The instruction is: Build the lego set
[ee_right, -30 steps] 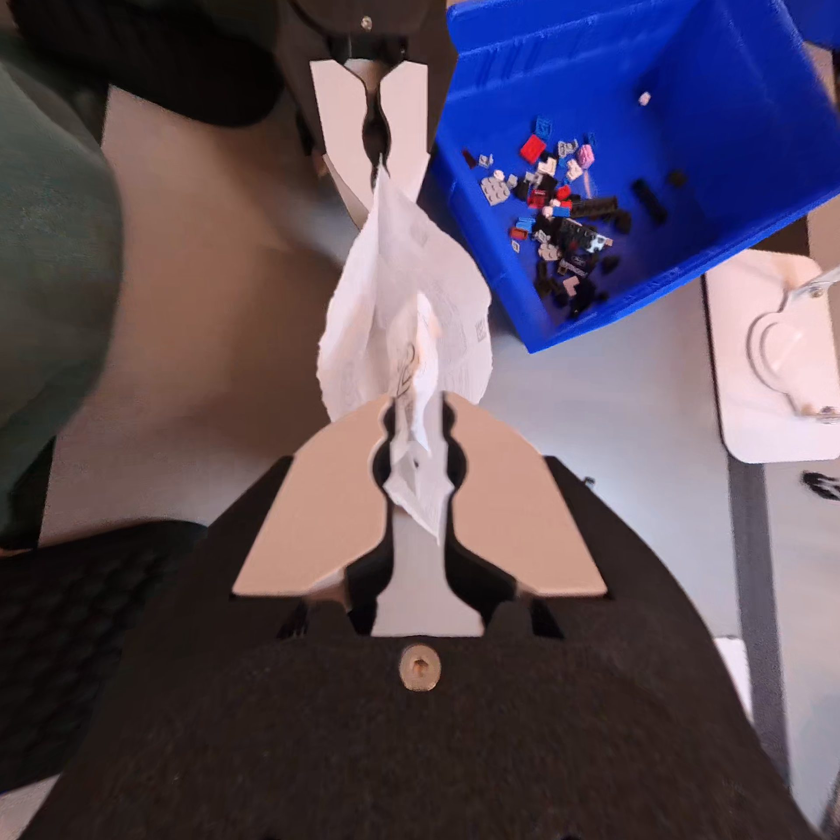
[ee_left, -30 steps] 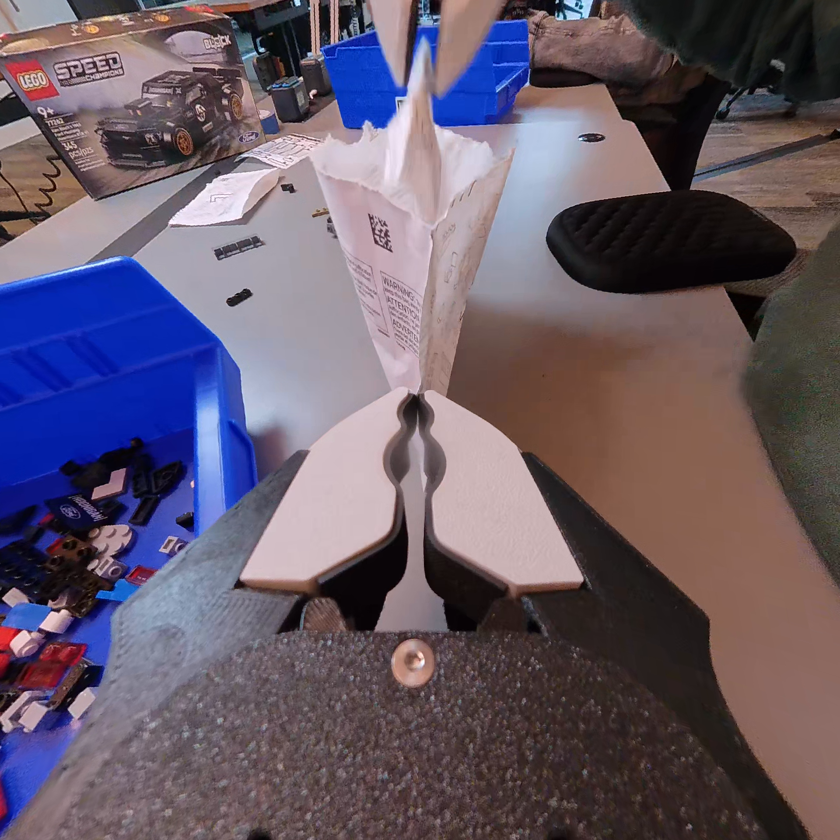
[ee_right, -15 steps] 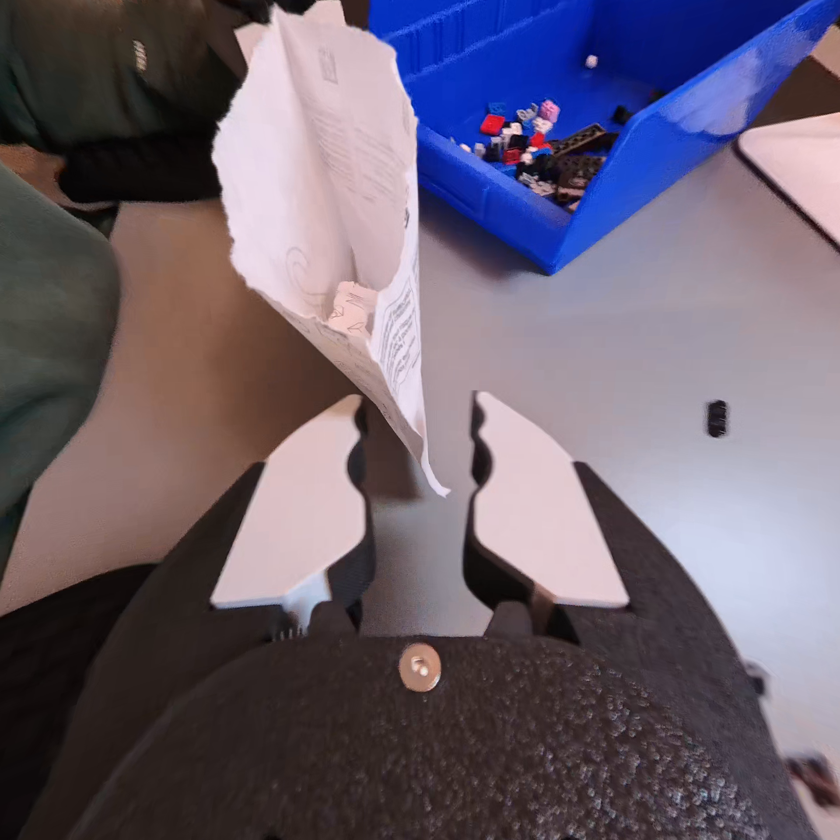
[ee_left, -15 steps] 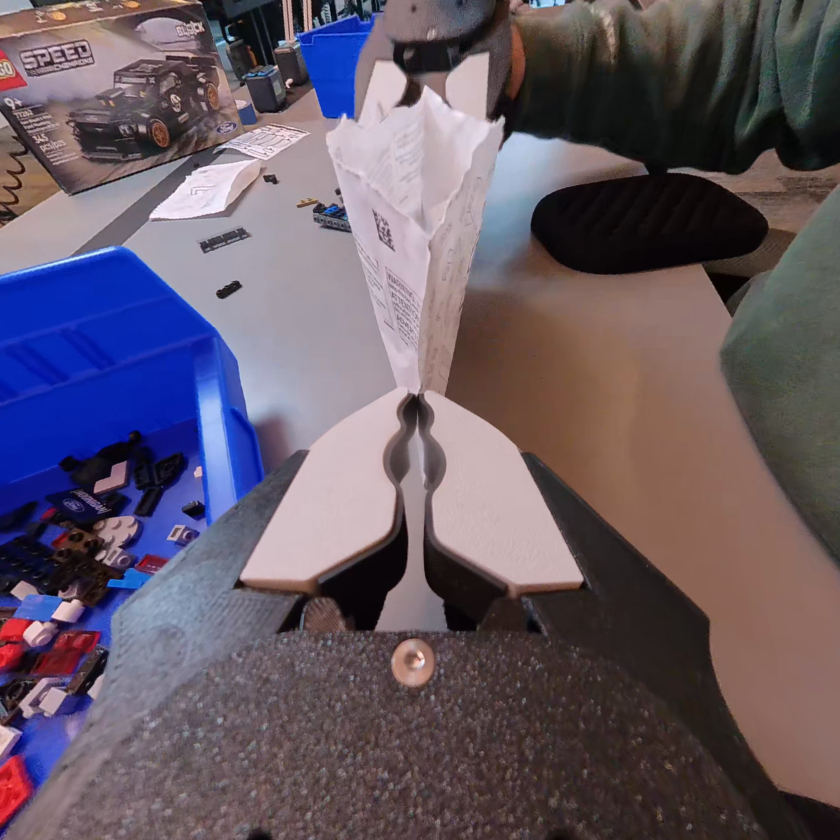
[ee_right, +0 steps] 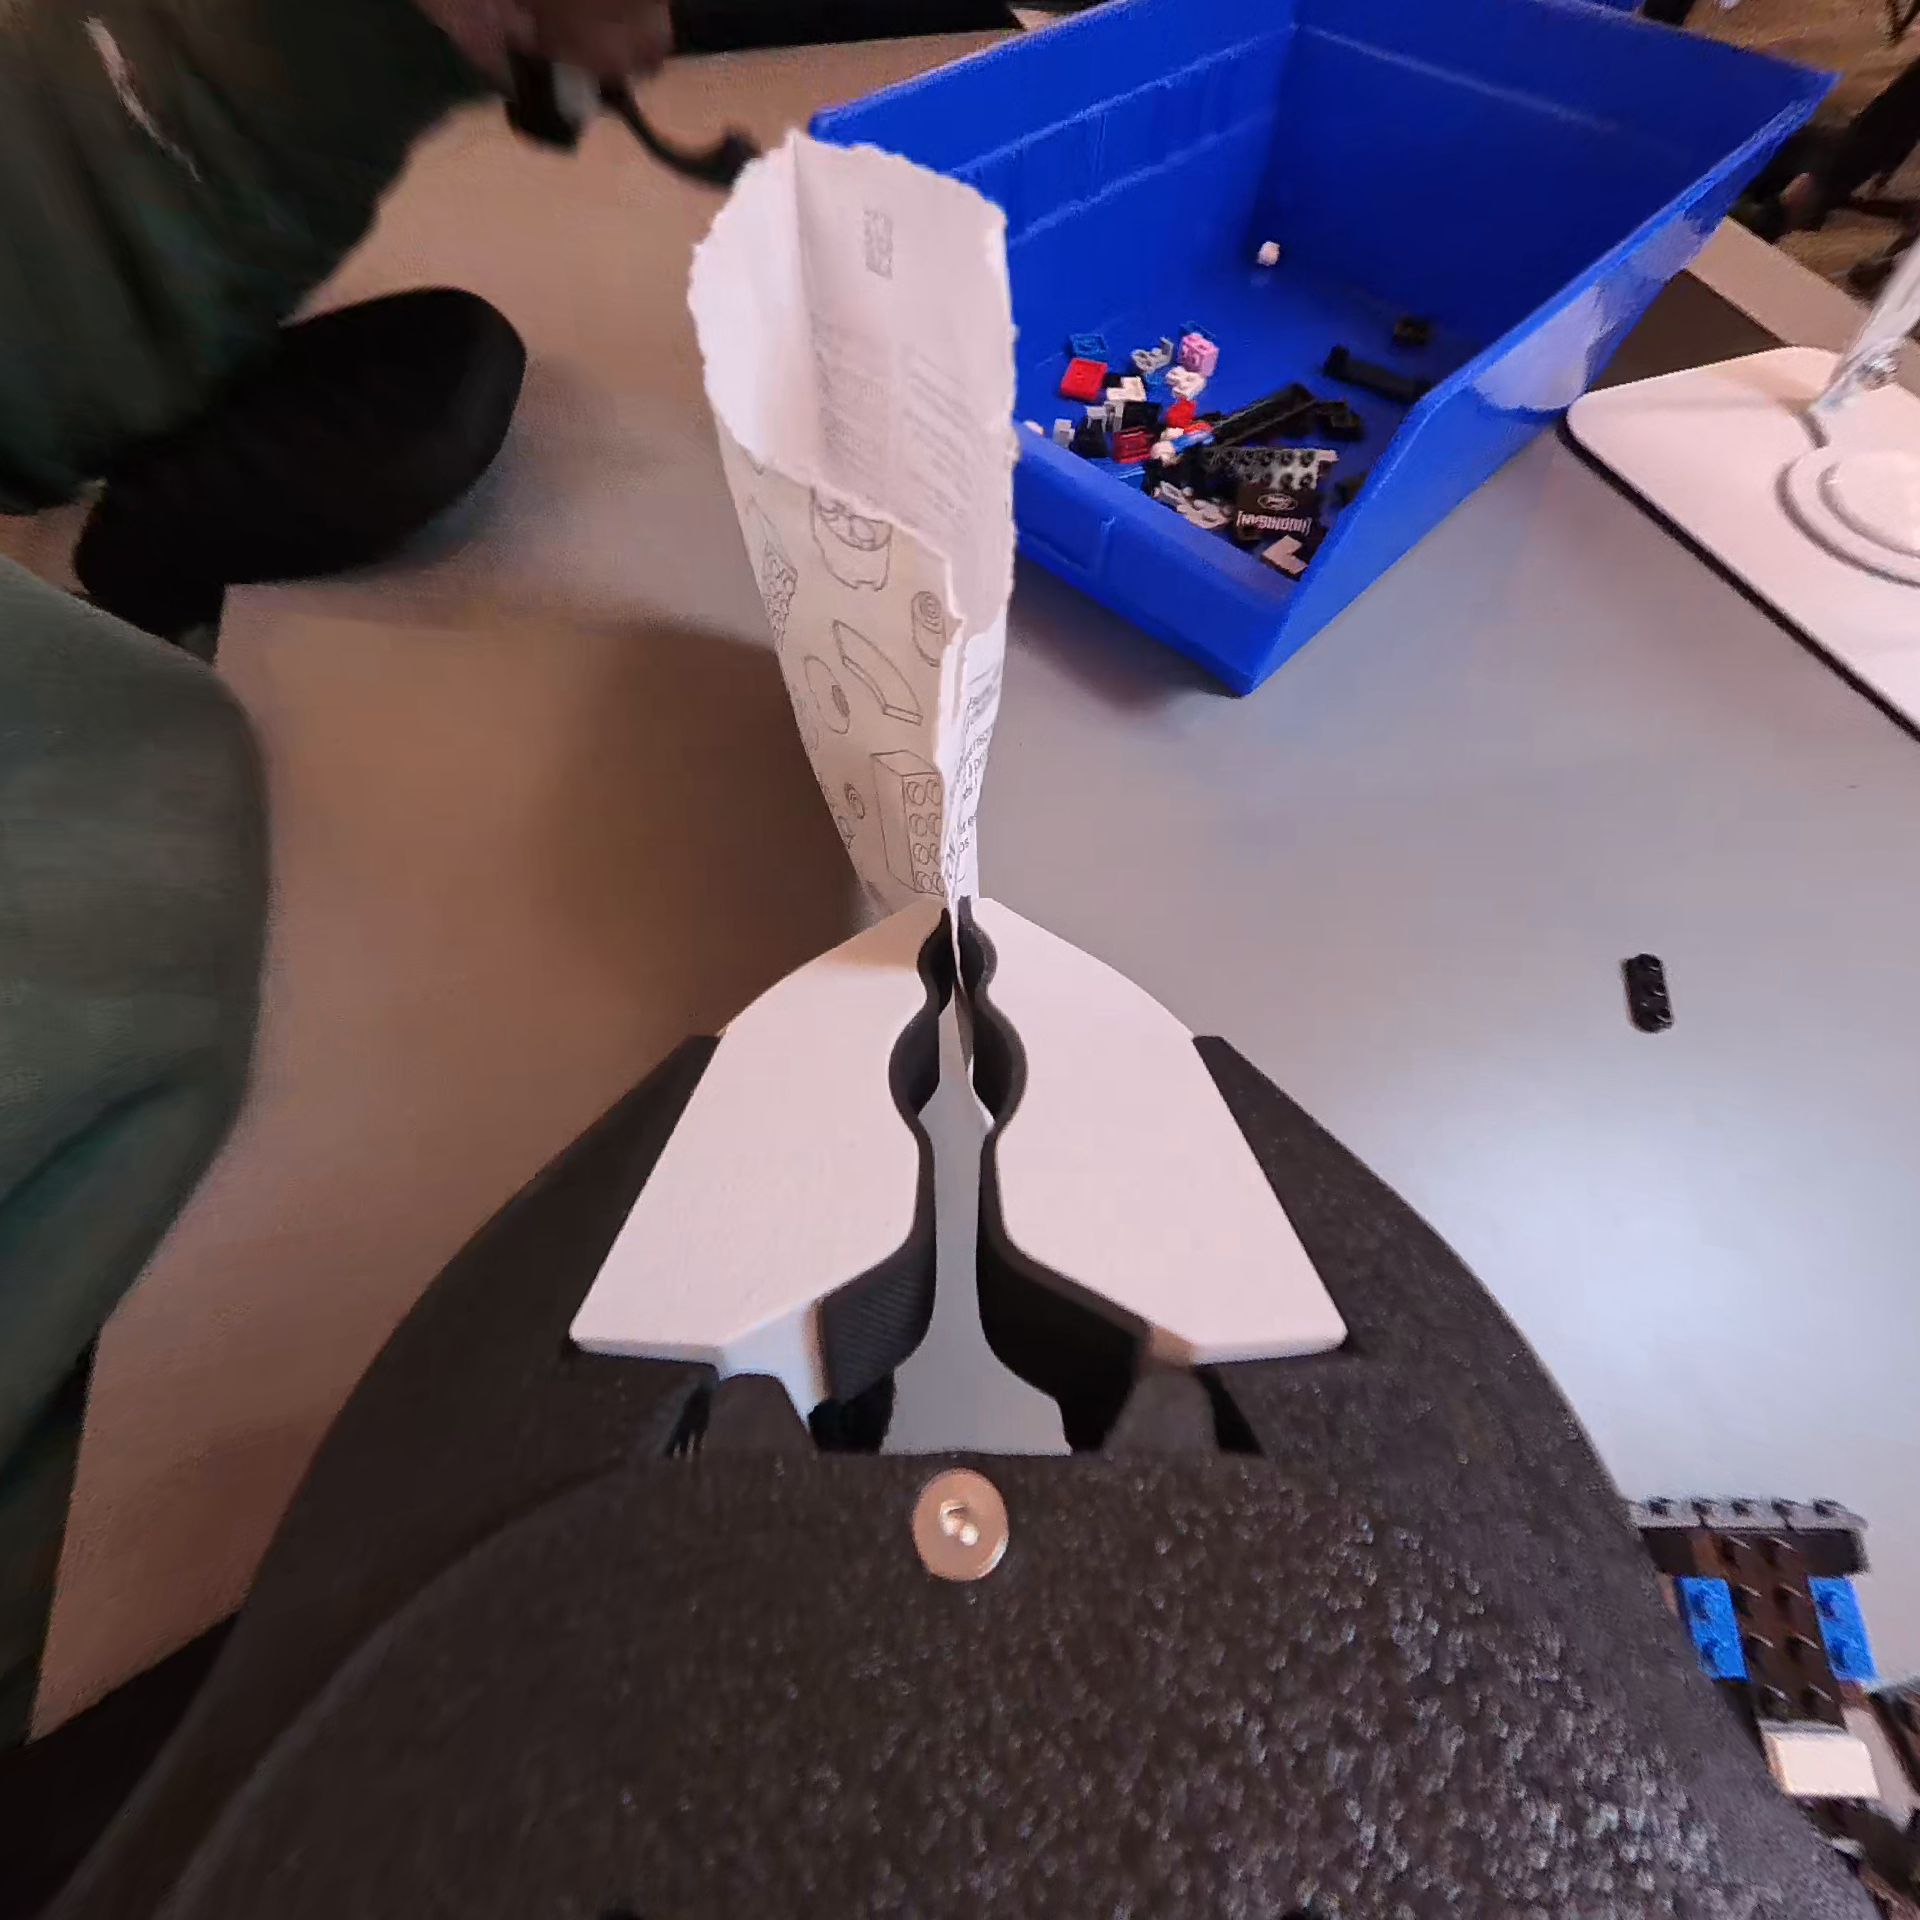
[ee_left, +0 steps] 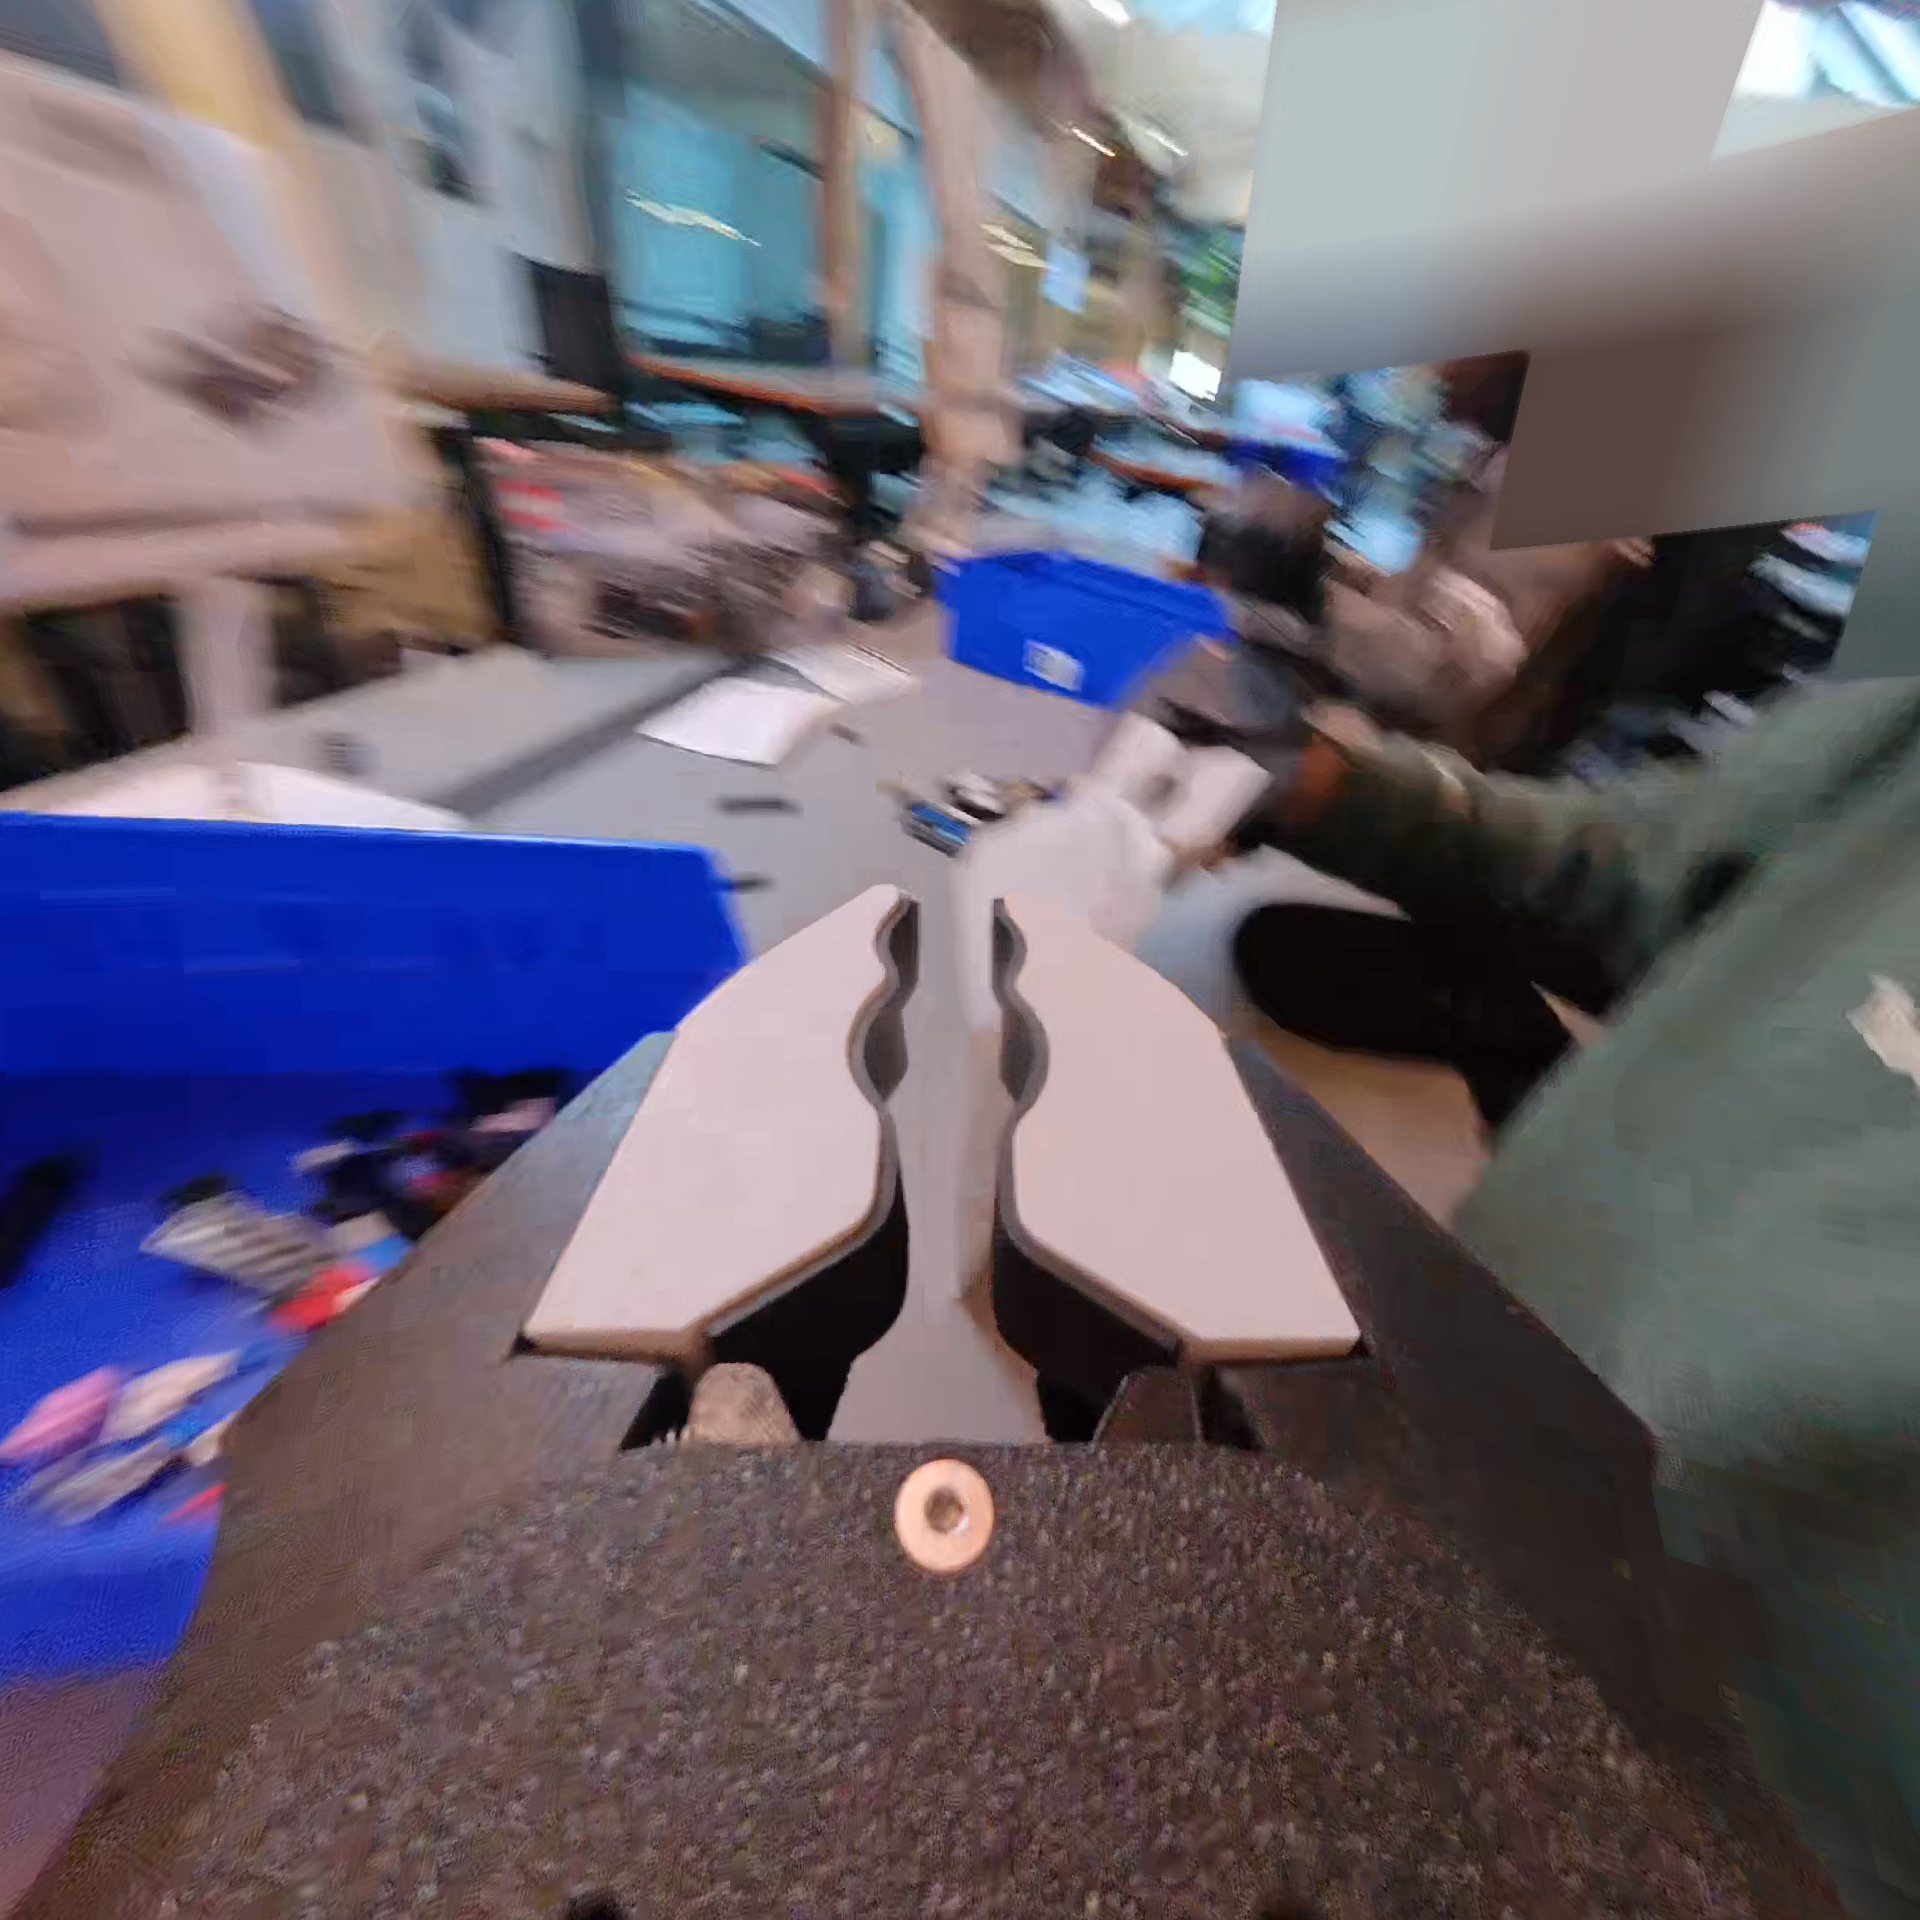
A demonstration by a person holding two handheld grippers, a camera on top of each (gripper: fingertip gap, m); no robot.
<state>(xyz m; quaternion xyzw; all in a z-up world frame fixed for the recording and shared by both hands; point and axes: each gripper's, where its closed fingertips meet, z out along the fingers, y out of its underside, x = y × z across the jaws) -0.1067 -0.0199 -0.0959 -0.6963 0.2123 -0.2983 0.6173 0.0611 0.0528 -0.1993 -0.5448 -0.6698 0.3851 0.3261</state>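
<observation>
- Left wrist view: the left gripper (ee_left: 948, 914) holds nothing, its fingers (ee_left: 769, 1122) a narrow gap apart. The blue bin (ee_left: 343, 935) of small bricks sits at nine o'clock. At one o'clock, blurred, the white paper bag (ee_left: 1112, 862) is on or just above the bench (ee_left: 582, 727).
- Right wrist view: the right gripper (ee_right: 958, 914) has its fingers (ee_right: 790, 1153) pinched on the torn paper bag's (ee_right: 883, 499) lower corner, its open mouth at twelve o'clock. The bin (ee_right: 1382, 208) stands at one o'clock, and a loose black piece (ee_right: 1647, 992) lies at three.
</observation>
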